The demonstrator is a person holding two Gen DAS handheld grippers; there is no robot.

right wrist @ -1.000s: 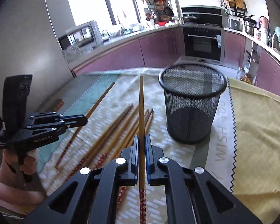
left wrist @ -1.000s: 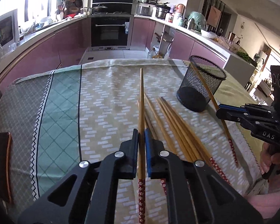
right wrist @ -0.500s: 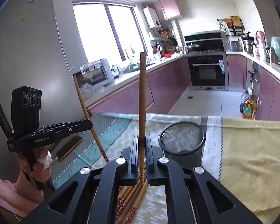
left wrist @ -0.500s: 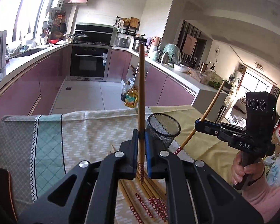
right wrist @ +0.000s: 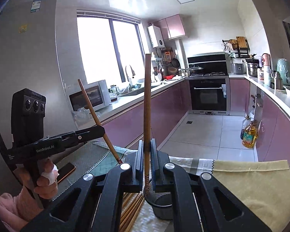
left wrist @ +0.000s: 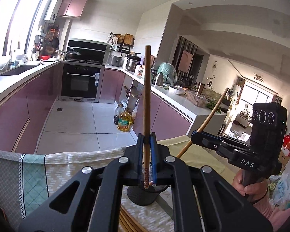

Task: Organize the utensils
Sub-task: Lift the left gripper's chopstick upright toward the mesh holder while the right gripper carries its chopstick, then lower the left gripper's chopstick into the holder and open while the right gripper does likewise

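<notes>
My left gripper [left wrist: 146, 143] is shut on a wooden chopstick [left wrist: 146, 96] held upright, its red-patterned end pointing down over the black mesh cup [left wrist: 143, 195]. My right gripper [right wrist: 146, 147] is shut on another chopstick [right wrist: 147, 100], also upright, its patterned end just over the cup's rim [right wrist: 160, 199]. The right gripper also shows in the left wrist view [left wrist: 195, 135], its chopstick [left wrist: 212, 112] slanting down towards the cup. The left gripper shows in the right wrist view [right wrist: 102, 129]. Several loose chopsticks [right wrist: 131, 210] lie on the cloth beside the cup.
The table has a patterned cloth [left wrist: 29, 174] and a yellow cloth [right wrist: 251, 183]. A phone [right wrist: 65, 172] lies at the table's left. Kitchen counters, an oven [left wrist: 79, 81] and oil bottles [left wrist: 123, 121] stand beyond the far edge.
Both grippers have lifted their chopsticks off the table, tipped them upright and brought the patterned ends over the mesh cup.
</notes>
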